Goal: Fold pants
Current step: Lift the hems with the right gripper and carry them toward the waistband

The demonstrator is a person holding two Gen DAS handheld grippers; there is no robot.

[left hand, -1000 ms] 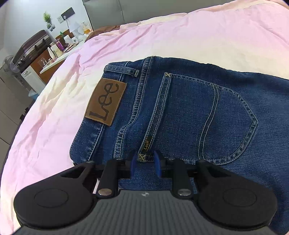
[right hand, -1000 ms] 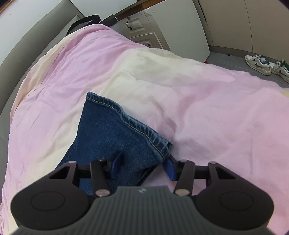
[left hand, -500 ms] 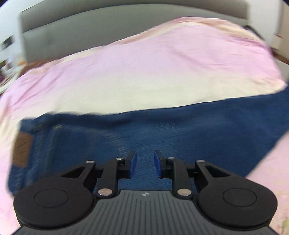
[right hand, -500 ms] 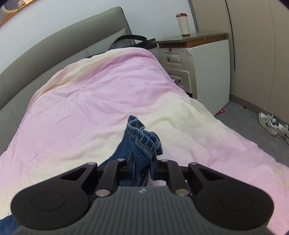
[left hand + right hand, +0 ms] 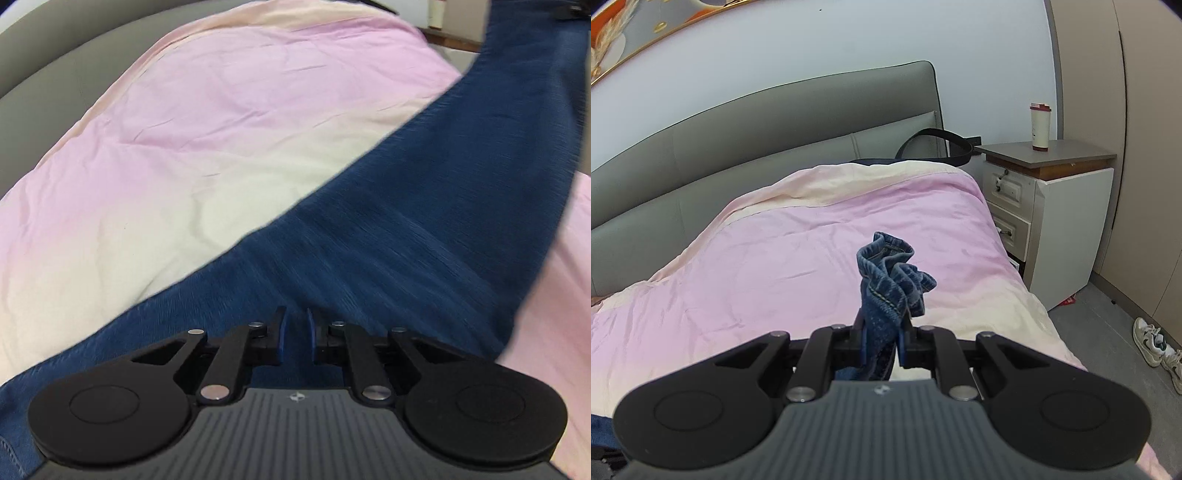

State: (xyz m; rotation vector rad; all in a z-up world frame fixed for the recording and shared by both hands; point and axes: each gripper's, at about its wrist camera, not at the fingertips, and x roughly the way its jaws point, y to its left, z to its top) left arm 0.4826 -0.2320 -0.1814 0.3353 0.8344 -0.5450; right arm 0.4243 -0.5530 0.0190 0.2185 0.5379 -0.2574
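Jeans (image 5: 890,280): hem now raised, pinched in right gripper (image 5: 881,341); left gripper (image 5: 295,334), shifted from waistband to leg, closing, nothing clamped.

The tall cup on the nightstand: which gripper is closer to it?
Right. The right gripper, shut on the jeans' hem, faces the cup. The left gripper hovers over the jeans' middle, farther away.

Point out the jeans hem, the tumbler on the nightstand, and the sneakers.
jeans hem (image 5: 892,273), right wrist view, bunched cuff above the fingers.
tumbler (image 5: 1040,127), right wrist view, its cream body.
sneakers (image 5: 1149,341), right wrist view, nearer white shoe on the floor.
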